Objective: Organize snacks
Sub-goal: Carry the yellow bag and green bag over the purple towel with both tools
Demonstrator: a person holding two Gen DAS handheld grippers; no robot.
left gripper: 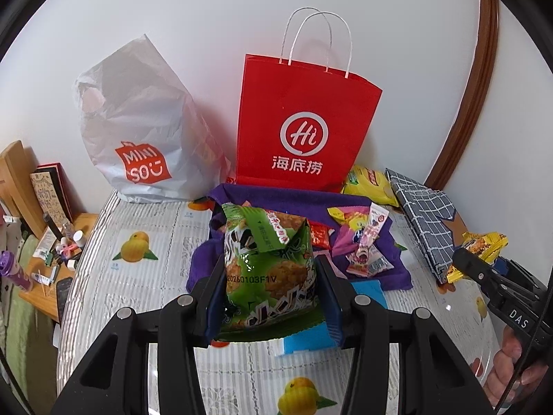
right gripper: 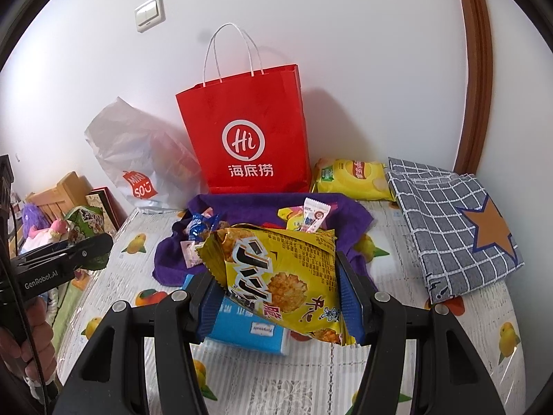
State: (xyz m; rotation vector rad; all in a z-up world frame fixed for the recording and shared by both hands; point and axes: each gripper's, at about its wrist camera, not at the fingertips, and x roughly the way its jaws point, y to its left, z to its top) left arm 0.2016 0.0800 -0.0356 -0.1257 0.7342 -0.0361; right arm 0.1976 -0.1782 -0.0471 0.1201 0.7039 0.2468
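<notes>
My left gripper [left gripper: 271,294] is shut on a green snack packet [left gripper: 266,263], held up over the table. My right gripper [right gripper: 280,297] is shut on a yellow snack packet [right gripper: 280,276]. In the left wrist view the right gripper [left gripper: 475,263] shows at the right edge with that yellow packet [left gripper: 484,245]. In the right wrist view the left gripper [right gripper: 83,252] shows at the left edge with the green packet [right gripper: 86,224]. Behind both lies a purple cloth [left gripper: 287,200] [right gripper: 262,204] with several small snacks on it. A red paper bag [left gripper: 304,121] [right gripper: 249,131] stands upright against the wall.
A grey plastic bag [left gripper: 138,131] [right gripper: 138,162] leans left of the red bag. A yellow chip bag [right gripper: 352,180] and a checked grey cloth [right gripper: 456,228] lie at the right. A blue box [right gripper: 249,328] lies below the packets. The table [left gripper: 138,276] has a fruit-print cover; a cluttered wooden stand [left gripper: 52,259] is at the left.
</notes>
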